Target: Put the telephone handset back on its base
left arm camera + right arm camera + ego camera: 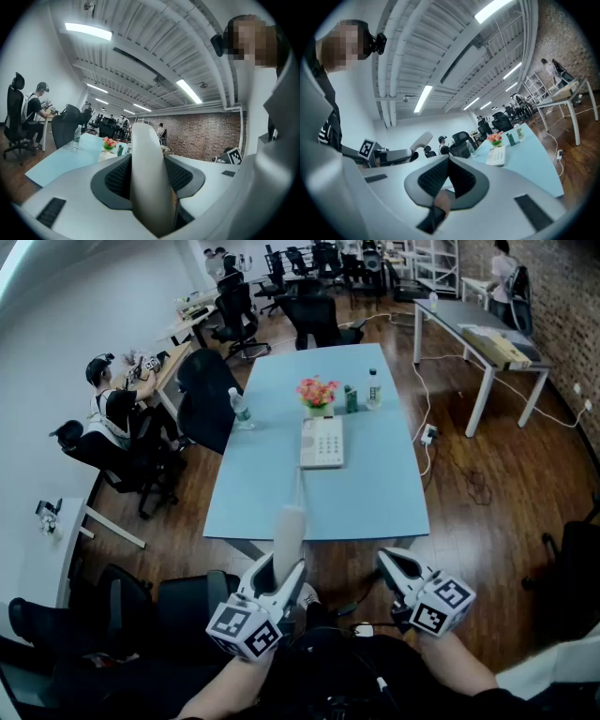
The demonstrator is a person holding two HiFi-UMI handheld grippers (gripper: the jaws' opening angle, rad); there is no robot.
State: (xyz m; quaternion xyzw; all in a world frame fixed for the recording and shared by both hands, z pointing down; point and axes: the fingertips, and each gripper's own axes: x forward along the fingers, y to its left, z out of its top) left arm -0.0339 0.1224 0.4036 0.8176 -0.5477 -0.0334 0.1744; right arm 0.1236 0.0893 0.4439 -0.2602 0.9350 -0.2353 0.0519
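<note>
A white telephone handset point(290, 531) sticks up and forward from my left gripper point(289, 566), which is shut on its lower part. In the left gripper view the handset point(147, 178) fills the gap between the dark pads. The white phone base point(322, 442) lies on the light-blue table point(375, 493), well ahead of both grippers, and a thin cord point(300, 486) runs from it toward the handset. My right gripper point(386, 563) hangs to the right of the left one, in front of the table's near edge. It is shut with nothing in it point(449, 176), and its view also shows the base point(497, 156).
Behind the base stand a pot of flowers point(318, 392), a green can point(351, 397) and a bottle point(373, 388); another bottle point(240, 409) is near the table's left edge. Black office chairs point(206, 395) line the left side, where a person point(112, 404) sits. A grey table point(487, 338) stands at far right.
</note>
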